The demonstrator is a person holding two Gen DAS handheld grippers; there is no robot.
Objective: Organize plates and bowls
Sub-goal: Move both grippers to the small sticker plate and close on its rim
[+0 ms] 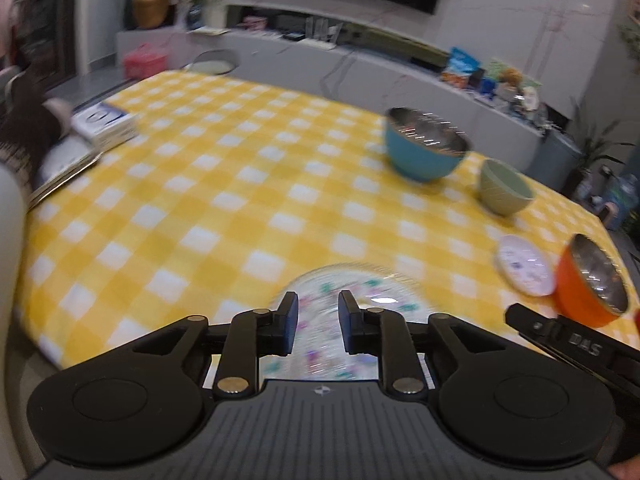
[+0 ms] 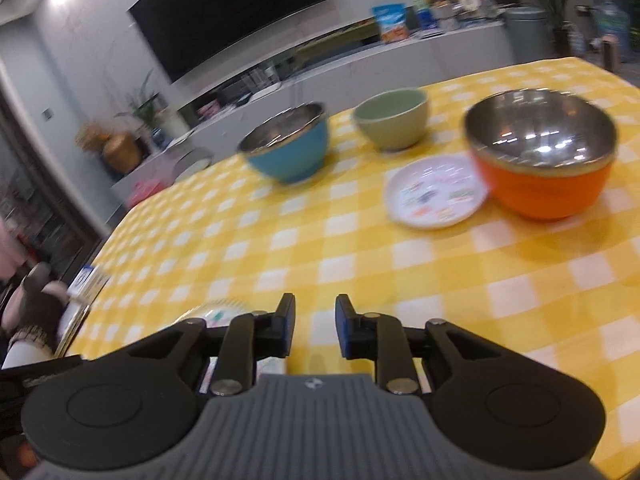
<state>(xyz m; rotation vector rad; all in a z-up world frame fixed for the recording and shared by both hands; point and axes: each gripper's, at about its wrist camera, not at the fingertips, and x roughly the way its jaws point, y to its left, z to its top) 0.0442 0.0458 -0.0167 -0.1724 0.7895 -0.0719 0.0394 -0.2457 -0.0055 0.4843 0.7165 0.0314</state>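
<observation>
The left gripper [image 1: 318, 322] hung a little open over the flowery plate [image 1: 352, 300], holding nothing. The right gripper [image 2: 315, 328] was also a little open and empty.

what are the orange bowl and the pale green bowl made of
Orange bowl: likely stainless steel inside, mirror-bright with sharp light reflections, under a matte orange shell, perhaps plastic or a coating. Pale green bowl: probably glazed ceramic or melamine, uniformly opaque with a soft sheen; blur leaves it open.
</observation>
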